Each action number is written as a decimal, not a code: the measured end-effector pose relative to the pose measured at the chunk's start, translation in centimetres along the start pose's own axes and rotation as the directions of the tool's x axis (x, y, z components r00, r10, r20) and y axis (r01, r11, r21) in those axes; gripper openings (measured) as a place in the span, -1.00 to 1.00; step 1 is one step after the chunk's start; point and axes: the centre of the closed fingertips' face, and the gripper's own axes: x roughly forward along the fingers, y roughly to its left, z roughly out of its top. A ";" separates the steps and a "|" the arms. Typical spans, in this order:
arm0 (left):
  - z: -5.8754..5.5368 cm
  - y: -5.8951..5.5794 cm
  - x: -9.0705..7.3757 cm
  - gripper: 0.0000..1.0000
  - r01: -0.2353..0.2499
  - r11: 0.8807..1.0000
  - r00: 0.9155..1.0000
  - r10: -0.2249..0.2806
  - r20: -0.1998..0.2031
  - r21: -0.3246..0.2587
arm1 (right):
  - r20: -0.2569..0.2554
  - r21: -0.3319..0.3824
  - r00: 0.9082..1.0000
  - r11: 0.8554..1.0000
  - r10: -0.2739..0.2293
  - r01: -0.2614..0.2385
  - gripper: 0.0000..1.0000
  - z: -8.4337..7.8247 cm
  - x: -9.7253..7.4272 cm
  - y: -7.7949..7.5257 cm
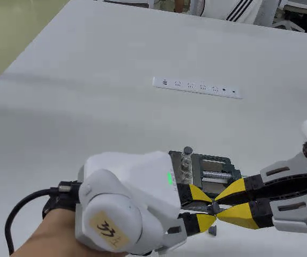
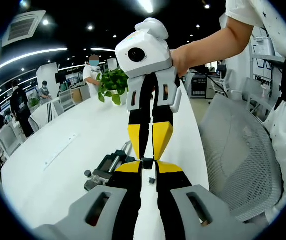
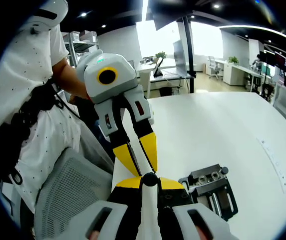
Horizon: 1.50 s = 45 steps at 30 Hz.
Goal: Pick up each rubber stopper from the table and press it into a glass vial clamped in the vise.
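A: Counter first.
B: Pale grey counter (image 1: 115, 80), broad and mostly bare. Both claws sit low over its near edge.

A: The claws?
B: The left claw (image 1: 212, 209) reaches in from the left, the right claw (image 1: 221, 207) from the right. They are nose to nose, yellow tips all but touching.

A: How do the jaws stand?
B: The right claw is drawn narrow and pinches a small dark rubber stopper (image 3: 150, 179) at its very tips. Both gripper views put the stopper there. The left claw is narrow too, tips pressed up against that same stopper. Whether it actually grips, I cannot tell.

A: Vise?
B: Dark metal vise (image 1: 217, 163), just beyond the meeting tips on the far side, with its screw running toward the right claw's side. In the right gripper view it lies just right of that claw's tips.

A: Further out?
B: A white power strip (image 1: 196, 87) lies flat, well past the vise and well apart from both claws.

A: Vials?
B: Clear glass vial (image 1: 186, 167), upright in the vise jaws at the end nearer the left claw. A dark seated stopper (image 1: 187, 151) tops it.

A: Smallest things?
B: One loose stopper (image 1: 212, 231) on the counter, just beneath the joined tips on the near side, touching neither claw.
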 end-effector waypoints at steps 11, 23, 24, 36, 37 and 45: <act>-1.5 2.5 -1.5 -0.64 -0.086 0.994 0.996 0.087 0.018 -0.068 | -0.035 0.012 0.997 0.997 -0.069 0.070 -0.89 0.7 -0.2 -3.0; -3.7 5.3 -3.1 -0.36 -0.164 0.980 0.986 0.167 0.017 -0.114 | -0.130 0.012 0.984 0.992 -0.123 0.125 -0.89 1.5 0.7 -7.5; -4.0 5.6 -3.2 -0.33 -0.169 0.978 0.985 0.172 0.016 -0.126 | -0.150 0.013 0.980 0.991 -0.131 0.134 -0.89 1.5 0.8 -8.1; -5.6 7.2 -3.7 -0.11 -0.189 0.969 0.981 0.194 0.013 -0.159 | -0.287 0.016 0.946 0.987 -0.151 0.162 -0.89 0.7 2.2 -12.0; -5.8 7.3 -3.7 -0.09 -0.190 0.969 0.981 0.195 0.015 -0.160 | -0.301 0.018 0.942 0.986 -0.150 0.163 -0.89 0.5 2.6 -12.1; -6.4 7.9 -3.7 0.02 -0.197 0.965 0.979 0.204 0.026 -0.175 | -0.369 0.028 0.919 0.987 -0.137 0.158 -0.89 -0.6 4.0 -12.8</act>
